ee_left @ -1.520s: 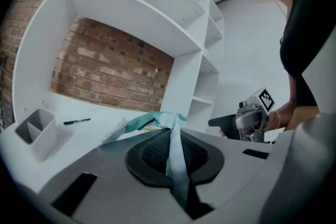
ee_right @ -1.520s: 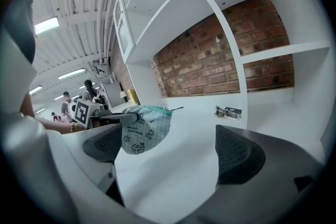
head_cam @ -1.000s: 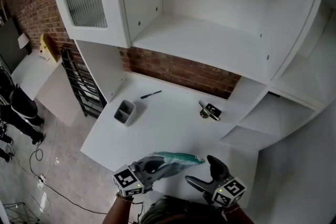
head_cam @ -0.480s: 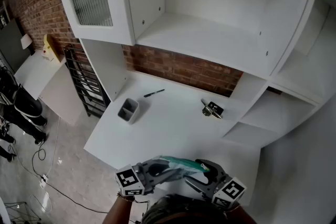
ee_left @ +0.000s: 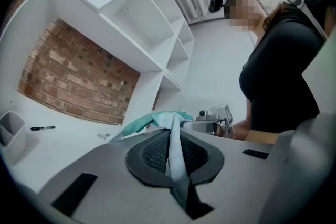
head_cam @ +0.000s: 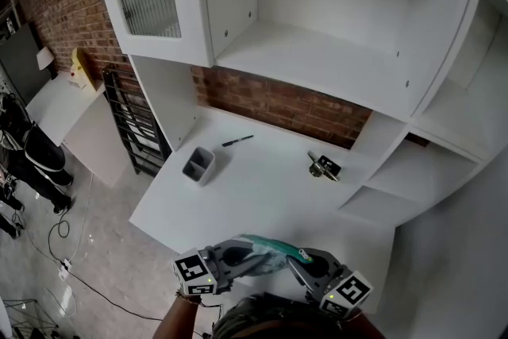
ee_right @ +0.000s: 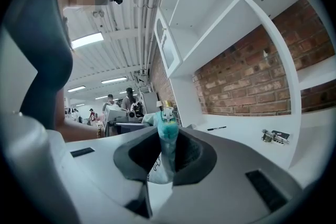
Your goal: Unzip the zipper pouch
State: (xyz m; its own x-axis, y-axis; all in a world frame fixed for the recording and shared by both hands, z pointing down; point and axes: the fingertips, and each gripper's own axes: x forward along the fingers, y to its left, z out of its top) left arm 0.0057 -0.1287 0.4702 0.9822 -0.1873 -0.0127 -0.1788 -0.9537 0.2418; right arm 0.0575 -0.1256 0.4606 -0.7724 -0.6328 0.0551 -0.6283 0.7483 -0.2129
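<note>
The teal zipper pouch (head_cam: 268,245) hangs in the air above the near edge of the white desk (head_cam: 262,190), stretched between my two grippers. My left gripper (head_cam: 235,257) is shut on the pouch's left end; in the left gripper view a pale fold of the pouch (ee_left: 174,140) is pinched between the dark pads. My right gripper (head_cam: 306,259) has just been closing and now pinches the right end. In the right gripper view the teal pouch end (ee_right: 168,132) with its small white zipper pull (ee_right: 167,112) stands up between the jaws.
On the desk sit a grey cup (head_cam: 198,165), a black pen (head_cam: 238,140) and a small metal clip (head_cam: 322,167) near the brick wall (head_cam: 278,103). White shelves (head_cam: 317,59) rise above the desk. Several people (ee_right: 118,102) stand far off.
My right gripper was open and apart from the pouch; it has moved left to the pouch's right end and closed on it. The left gripper kept its hold.
</note>
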